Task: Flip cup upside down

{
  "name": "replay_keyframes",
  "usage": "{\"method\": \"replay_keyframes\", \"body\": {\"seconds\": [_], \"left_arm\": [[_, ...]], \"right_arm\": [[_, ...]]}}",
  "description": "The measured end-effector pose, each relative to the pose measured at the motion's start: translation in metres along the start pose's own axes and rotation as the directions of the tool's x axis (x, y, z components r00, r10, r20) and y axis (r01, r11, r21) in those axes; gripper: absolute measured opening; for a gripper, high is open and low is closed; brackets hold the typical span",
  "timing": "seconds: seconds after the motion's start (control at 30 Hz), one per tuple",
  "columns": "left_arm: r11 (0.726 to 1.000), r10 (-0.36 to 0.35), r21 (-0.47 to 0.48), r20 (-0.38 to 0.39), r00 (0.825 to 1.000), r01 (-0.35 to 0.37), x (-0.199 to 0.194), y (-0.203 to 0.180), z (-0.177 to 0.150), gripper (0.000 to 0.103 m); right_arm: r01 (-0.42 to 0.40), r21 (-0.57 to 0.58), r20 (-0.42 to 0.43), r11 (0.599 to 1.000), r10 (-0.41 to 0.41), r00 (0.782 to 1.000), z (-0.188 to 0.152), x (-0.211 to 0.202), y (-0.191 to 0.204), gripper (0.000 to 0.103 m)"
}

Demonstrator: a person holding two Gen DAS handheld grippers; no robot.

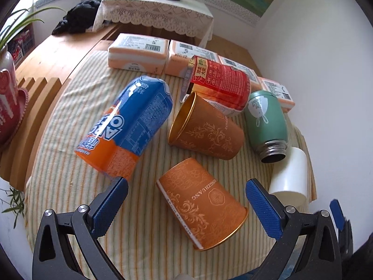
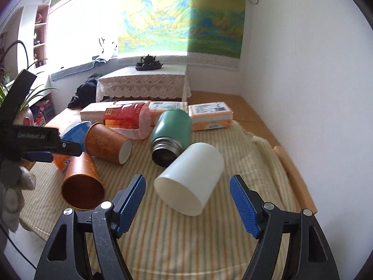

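An orange patterned cup point(image 1: 202, 204) lies on its side on the striped cloth, mouth toward me, between the spread fingers of my open left gripper point(image 1: 186, 186); it also shows in the right wrist view point(image 2: 80, 186). A second orange cup point(image 1: 206, 128) lies on its side behind it. A white cup point(image 2: 191, 179) lies on its side, mouth toward me, just ahead of my open right gripper point(image 2: 187, 182); it also shows in the left wrist view point(image 1: 290, 175). A green flask point(image 2: 171, 135) lies behind it, open mouth down toward the cup.
A blue and orange packet point(image 1: 130, 126) and a red packet point(image 1: 219, 81) lie among the cups. Tissue packs point(image 1: 137, 53) line the back of the cloth. A red pot with a plant point(image 1: 7, 98) stands at the left. White wall on the right.
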State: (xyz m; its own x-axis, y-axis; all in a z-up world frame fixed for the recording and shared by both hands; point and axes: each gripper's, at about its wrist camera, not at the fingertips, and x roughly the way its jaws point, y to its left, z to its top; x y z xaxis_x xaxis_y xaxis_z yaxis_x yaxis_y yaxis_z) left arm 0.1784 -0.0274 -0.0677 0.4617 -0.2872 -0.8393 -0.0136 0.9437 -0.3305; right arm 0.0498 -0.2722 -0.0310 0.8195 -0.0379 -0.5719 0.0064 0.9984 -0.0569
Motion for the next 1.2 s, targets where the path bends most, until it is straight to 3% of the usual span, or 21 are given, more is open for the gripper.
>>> {"method": "replay_keyframes", "body": {"seconds": [0.3,0.5,0.8,1.2], "left_arm": [[0.998,0.030,-0.049,-0.111,0.993,-0.035,0.034,0.002,0.008,0.099],[0.996,0.021,-0.078,-0.161,0.987,-0.034,0.053,-0.002,0.015,0.090],[0.997,0.027,-0.061,-0.179,0.983,-0.039,0.064,-0.012,0.012,0.079],[0.999,-0.007,-0.053,-0.111,0.994,0.002,0.044,-0.005,0.005,0.067]], "right_arm": [[-0.005,0.031,0.018,1.000,0.005,1.000,-0.012,-0.010,-0.017,0.075],[-0.004,0.042,0.009,0.999,0.004,1.000,-0.020,-0.011,-0.024,0.075],[0.004,0.059,0.011,0.998,-0.005,1.000,-0.024,-0.009,-0.032,0.075],[0.008,0.056,0.017,0.998,-0.009,1.000,-0.024,-0.009,-0.030,0.076]]}}
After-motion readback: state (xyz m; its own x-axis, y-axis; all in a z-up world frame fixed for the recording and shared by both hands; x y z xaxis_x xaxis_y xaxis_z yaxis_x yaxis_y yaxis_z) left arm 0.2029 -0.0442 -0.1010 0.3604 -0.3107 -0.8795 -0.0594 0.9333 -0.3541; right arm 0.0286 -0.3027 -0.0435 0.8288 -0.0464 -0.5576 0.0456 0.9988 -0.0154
